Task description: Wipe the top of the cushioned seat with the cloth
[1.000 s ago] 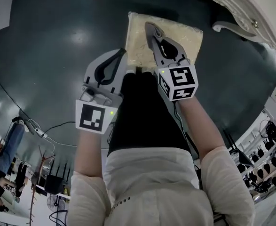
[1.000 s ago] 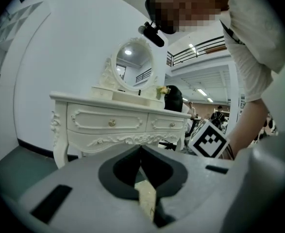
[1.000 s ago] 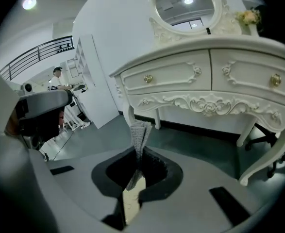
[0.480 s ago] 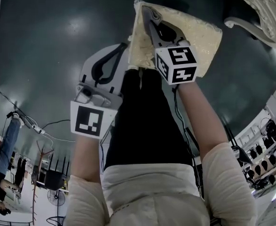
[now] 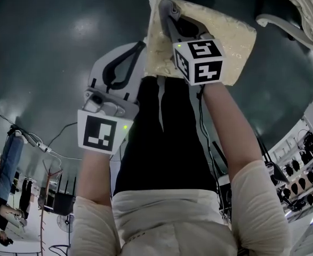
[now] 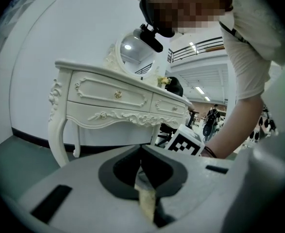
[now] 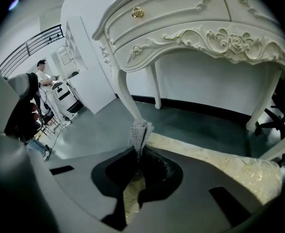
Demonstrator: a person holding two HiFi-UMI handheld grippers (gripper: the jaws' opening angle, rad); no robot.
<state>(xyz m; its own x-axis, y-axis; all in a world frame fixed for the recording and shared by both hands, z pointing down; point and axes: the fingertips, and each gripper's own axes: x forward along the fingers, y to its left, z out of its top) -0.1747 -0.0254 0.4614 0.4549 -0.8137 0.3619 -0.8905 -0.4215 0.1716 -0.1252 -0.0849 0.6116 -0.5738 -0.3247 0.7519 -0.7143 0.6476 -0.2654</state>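
Change: over the last second the right gripper (image 5: 165, 7) has travelled away from the person. Its tips have gone from a little inside the cushioned seat (image 5: 233, 41) to that seat's far left corner. The left gripper (image 5: 142, 46) has kept its place at the seat's left edge.
Person: stands nearest, bent over the seat. The black trousers (image 5: 161, 137) run between the two forearms.
Left gripper: near and left, its tip just at the seat's left edge. In the left gripper view its jaws are closed together. A strip of cream fabric shows in the gap behind the tips; whether it is nipped cannot be told.
Right gripper: farther out and to the right of the left one, lying over the seat's left part. Its jaws are pressed together on the cloth (image 7: 141, 132).
Cloth: grey and knitted. A bunched tuft sticks out past the right fingertips, and the rest is pinched between them, directly above the seat's top.
Cushioned seat: pale gold patterned fabric, lying under the right gripper and spreading out to its right. It also shows through the gap behind the closed right jaws.
Floor (image 5: 49, 47): dark green, around the seat.
Dressing table (image 7: 181, 18): white and carved with gold knobs, standing beyond the seat at the far right.
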